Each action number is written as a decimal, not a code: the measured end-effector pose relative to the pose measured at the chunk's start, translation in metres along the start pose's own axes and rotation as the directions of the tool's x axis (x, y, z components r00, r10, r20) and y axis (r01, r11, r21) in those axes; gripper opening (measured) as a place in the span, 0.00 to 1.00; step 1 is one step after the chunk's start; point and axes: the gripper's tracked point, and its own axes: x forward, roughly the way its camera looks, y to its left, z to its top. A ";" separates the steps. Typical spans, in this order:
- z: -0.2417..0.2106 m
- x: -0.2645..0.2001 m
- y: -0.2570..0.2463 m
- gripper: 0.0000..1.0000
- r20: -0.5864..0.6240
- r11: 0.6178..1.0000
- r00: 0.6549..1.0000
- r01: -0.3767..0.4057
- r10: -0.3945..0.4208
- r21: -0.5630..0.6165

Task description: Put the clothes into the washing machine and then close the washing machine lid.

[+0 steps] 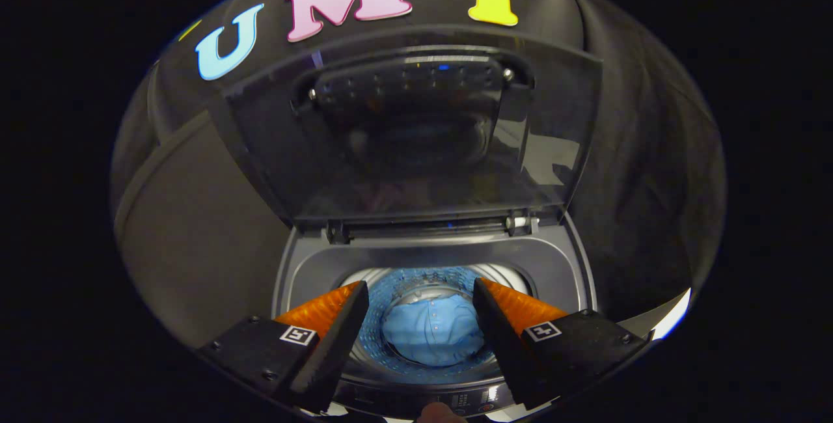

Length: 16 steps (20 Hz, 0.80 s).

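Here, a top-loading washing machine (573, 260) stands with its glass lid (416, 136) raised upright.
Below the lid, the perforated drum (390, 283) holds a blue garment (433, 332), lying at the bottom, down between and beyond the fingers. The gripper (420, 299) hangs wide open above the opening, its orange-backed fingers (338, 325) gripping nothing.

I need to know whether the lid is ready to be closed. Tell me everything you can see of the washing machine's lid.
The lid is a dark, see-through panel in a dark frame, standing wide open and tilted back against the booth wall. A handle bar runs along its upper edge; hinges join its lower edge to the grey machine top. Its glossy surface shows reflections. The tongs are open and apart from it, above the drum holding the blue garment.
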 end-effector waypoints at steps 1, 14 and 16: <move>0.010 -0.006 -0.003 1.00 0.030 1.000 1.000 0.010 -0.010 0.000; 0.136 -0.069 0.010 0.99 0.435 0.998 0.899 -0.063 0.055 0.003; 0.154 -0.072 0.015 0.98 0.470 0.997 0.880 -0.073 0.074 -0.021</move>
